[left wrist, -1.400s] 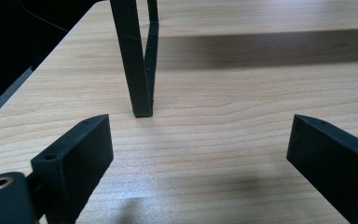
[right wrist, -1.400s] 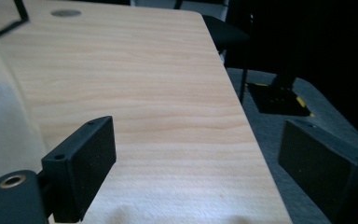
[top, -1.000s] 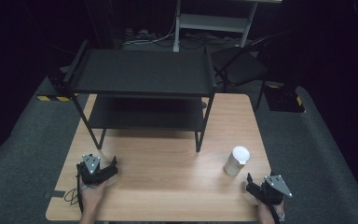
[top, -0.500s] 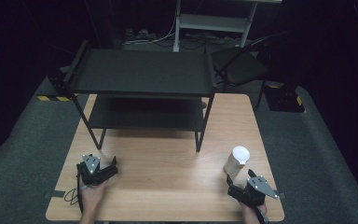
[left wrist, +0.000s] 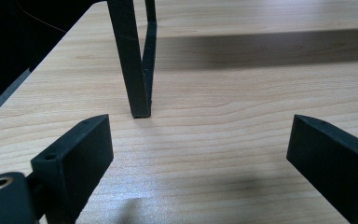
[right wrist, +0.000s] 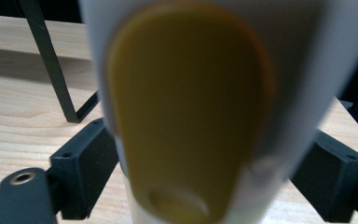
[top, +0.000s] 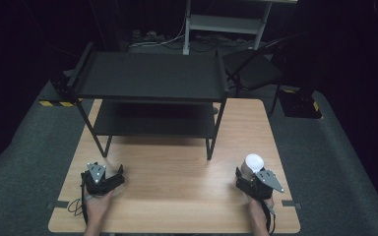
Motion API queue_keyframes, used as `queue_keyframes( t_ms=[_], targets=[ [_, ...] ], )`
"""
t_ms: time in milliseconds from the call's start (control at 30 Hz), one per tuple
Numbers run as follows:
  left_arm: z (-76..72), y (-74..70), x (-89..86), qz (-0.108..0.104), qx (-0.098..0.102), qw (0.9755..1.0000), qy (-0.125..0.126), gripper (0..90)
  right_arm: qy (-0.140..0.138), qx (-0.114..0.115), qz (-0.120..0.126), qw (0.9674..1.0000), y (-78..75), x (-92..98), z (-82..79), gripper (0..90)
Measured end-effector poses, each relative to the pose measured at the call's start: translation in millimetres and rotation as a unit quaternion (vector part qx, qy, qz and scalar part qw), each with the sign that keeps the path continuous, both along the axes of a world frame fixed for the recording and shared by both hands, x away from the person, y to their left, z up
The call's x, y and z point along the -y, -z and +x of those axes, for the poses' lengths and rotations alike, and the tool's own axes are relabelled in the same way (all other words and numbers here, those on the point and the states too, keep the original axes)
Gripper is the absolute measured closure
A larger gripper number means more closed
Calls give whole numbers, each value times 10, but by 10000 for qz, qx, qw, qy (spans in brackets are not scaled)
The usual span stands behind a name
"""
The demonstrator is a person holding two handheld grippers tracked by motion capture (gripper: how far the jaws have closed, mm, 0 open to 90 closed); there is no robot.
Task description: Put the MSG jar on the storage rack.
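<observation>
Over the last second, right gripper (top: 250, 176) moved from lower-right corner up to white cup (top: 253, 163), lower right; jaws wide, straddling cup, not clamped. Left gripper (top: 109, 173) unchanged, lower left, wide open, empty. Probably pre-grasp.

The table (top: 177, 196) is evenly lit from above while the room around it falls into near black, and the high view is soft and slightly grainy. The shelf (top: 150, 76) casts a broad shadow on the wood behind its legs. In the right gripper view the cup (right wrist: 200, 107) is so close it blurs.
</observation>
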State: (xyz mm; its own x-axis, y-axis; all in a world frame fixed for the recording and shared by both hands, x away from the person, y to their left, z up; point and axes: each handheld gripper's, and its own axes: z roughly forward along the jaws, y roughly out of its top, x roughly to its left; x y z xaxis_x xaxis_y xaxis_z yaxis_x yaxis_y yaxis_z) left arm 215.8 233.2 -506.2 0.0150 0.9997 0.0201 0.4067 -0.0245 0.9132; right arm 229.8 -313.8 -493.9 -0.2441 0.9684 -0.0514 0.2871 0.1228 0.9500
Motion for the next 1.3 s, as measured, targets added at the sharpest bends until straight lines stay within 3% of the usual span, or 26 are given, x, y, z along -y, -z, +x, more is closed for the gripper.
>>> queue_keyframes(
  t_ms=[267, 600, 900, 1133, 1300],
  targets=[
    [1, 0, 3, 7, -3, 10000, -6, 72, 24, 6, -50, 10000, 24, -43, 54, 287],
    [4, -2, 6, 15, -13, 10000, -10, 72, -66, 115, 106, 9999, 84, 30, 47, 301],
    [2, 0, 2, 6, -3, 10000, -3, 72, -170, 99, 124, 9997, 39, 79, 50, 303],
    [-2, 0, -2, -13, 5, 10000, 0, 72, -487, 140, 244, 9984, -33, 83, -4, 303],
    [-3, 2, -4, -23, 12, 10000, 0, 72, -855, 94, 175, 9961, -112, -4, -31, 303]
  ],
)
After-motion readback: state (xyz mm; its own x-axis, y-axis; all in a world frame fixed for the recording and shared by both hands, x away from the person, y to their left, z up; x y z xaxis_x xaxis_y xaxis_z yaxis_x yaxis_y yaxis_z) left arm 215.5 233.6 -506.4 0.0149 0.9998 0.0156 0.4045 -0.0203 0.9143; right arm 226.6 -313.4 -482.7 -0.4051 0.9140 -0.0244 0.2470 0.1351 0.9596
